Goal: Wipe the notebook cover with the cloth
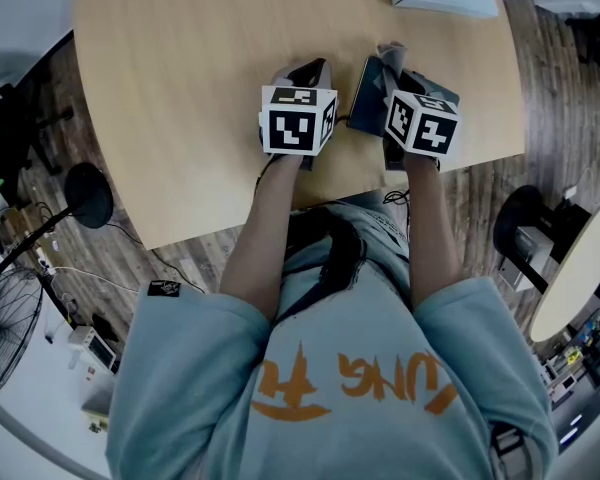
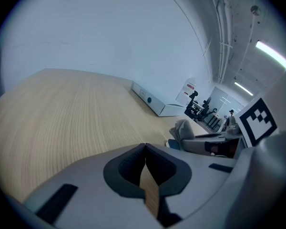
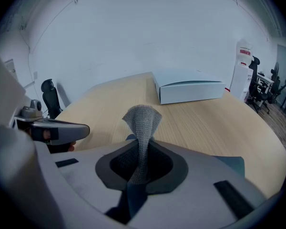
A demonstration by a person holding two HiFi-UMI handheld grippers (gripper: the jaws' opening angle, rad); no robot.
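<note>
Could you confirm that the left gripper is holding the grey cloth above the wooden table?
Not quite: the right gripper is holding the grey cloth above the wooden table, as the right gripper view shows. The left gripper is shut on nothing.

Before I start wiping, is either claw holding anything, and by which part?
Right claw pinches the grey cloth at a bunched fold; left claw is shut, empty.

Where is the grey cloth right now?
In the right gripper view the cloth stands clamped in the right hand-held gripper, over the dark notebook at the near edge of the table.
</note>
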